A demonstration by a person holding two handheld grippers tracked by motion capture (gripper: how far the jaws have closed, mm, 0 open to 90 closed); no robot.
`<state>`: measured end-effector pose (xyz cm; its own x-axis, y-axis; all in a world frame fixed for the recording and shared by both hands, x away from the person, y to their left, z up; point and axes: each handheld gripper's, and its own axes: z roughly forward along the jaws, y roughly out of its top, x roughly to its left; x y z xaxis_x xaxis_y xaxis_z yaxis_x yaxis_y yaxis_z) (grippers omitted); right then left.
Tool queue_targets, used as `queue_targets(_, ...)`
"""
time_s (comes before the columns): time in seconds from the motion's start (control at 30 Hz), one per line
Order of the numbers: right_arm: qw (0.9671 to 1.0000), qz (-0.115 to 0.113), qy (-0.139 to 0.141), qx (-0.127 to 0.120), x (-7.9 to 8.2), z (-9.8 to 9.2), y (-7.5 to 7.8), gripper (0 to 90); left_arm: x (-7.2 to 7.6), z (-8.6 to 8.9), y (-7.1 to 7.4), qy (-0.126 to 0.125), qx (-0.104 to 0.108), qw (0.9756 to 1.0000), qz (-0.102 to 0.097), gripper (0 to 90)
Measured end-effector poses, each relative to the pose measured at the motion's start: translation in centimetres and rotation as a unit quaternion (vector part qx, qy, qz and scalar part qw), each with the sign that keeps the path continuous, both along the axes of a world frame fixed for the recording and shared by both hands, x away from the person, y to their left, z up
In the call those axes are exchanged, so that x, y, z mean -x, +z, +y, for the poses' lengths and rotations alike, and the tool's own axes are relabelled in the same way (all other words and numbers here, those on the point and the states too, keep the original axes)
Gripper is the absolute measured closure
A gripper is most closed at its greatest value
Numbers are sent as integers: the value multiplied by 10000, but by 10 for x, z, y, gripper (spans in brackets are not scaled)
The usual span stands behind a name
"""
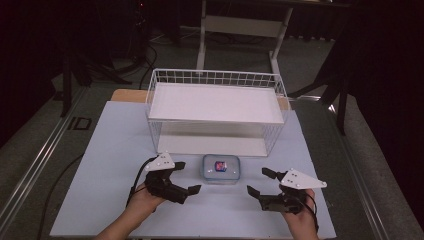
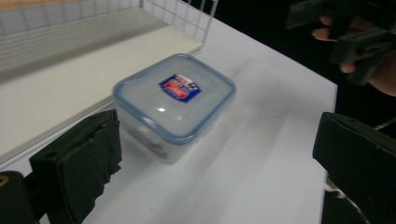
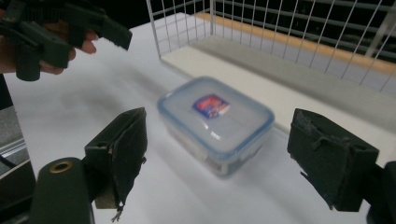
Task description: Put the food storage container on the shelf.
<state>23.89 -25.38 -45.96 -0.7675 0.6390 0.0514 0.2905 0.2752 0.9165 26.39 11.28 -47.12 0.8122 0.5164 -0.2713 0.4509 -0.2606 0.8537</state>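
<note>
Jaws of both the left gripper [image 1: 186, 177] and right gripper [image 1: 260, 181] stand spread, flanking an untouched lidded container [image 1: 220, 169] near the table's [image 1: 100, 165] front edge, before a wire shelf [image 1: 215, 107]; grasping remains.

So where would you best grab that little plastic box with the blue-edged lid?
Probably across its two short side walls, coming from above. The plastic box sits flat, lid on, between the open left gripper and right gripper, with the wire rack close behind.

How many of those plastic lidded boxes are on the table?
1. The plastic box sits on the table, just in front of the wire rack, between the left gripper and right gripper. None seems hidden.
</note>
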Motion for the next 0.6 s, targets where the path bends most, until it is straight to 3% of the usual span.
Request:
queue_targets(0.03,10000,-47,0,-22,-2,0,2,199,-1,0,1,-55,-26,10000,8,24)
queue_targets(0.07,10000,-24,-12,-23,-4,0,5,199,0,-1,2,13,-74,9999,-138,25)
queue_targets(0.1,10000,-9,20,-58,-6,0,7,199,0,-1,5,228,-303,9986,-373,26)
queue_targets(0.13,9999,10,49,-96,-9,0,10,199,0,-1,6,293,-357,9981,-414,37)
queue_targets(0.2,10000,8,22,-17,-12,1,15,197,-3,-1,11,349,-338,9983,-309,25)
queue_targets(0.3,10000,61,-39,-36,-19,4,21,161,-9,-2,17,272,-148,9994,-130,25)
queue_targets(0.47,9998,155,-148,-11,-28,10,26,133,-21,-11,24,126,-214,9997,12,24)
queue_targets(0.6,9994,297,-185,9,-37,13,26,123,-28,-18,27,151,-205,9997,37,24)
